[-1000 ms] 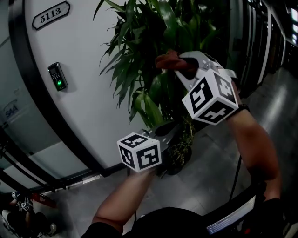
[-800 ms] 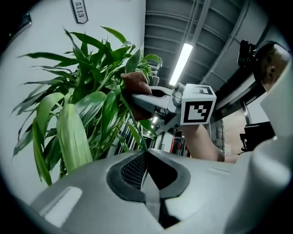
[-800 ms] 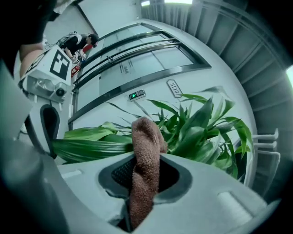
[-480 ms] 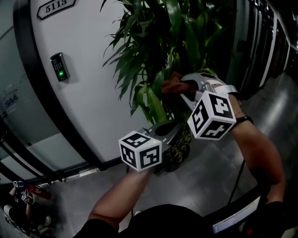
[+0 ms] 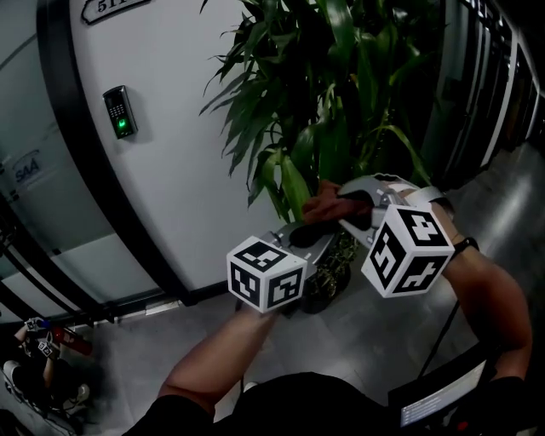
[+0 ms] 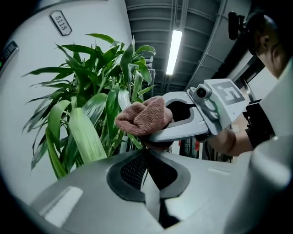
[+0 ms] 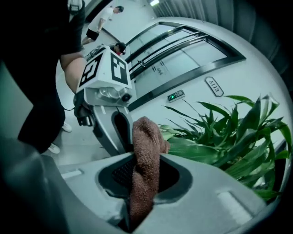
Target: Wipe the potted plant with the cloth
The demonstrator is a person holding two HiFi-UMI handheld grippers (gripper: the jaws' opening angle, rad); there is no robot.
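The potted plant [image 5: 341,102] has long green leaves and stands in a dark pot [image 5: 328,288] on the floor by a white wall. My right gripper [image 5: 330,211] is shut on a brown cloth [image 5: 324,204], which bunches out past its tips against the lower leaves. In the right gripper view the cloth [image 7: 145,160] fills the jaws of that gripper [image 7: 139,183]. My left gripper [image 5: 300,237] sits just below it, shut and pointing at the leaf bases. In the left gripper view the cloth [image 6: 144,116] hangs right above my left gripper [image 6: 146,155]; I cannot tell whether a leaf is pinched there.
A white curved wall with a keypad [image 5: 117,112] and a number plate [image 5: 111,8] stands left of the plant. Dark window frames run along the right. Grey floor tiles [image 5: 358,332] lie around the pot. Someone's shoes [image 5: 43,375] show at the lower left.
My right gripper has come down with the cloth from the upper foliage to just above the left gripper. The left gripper has hardly moved.
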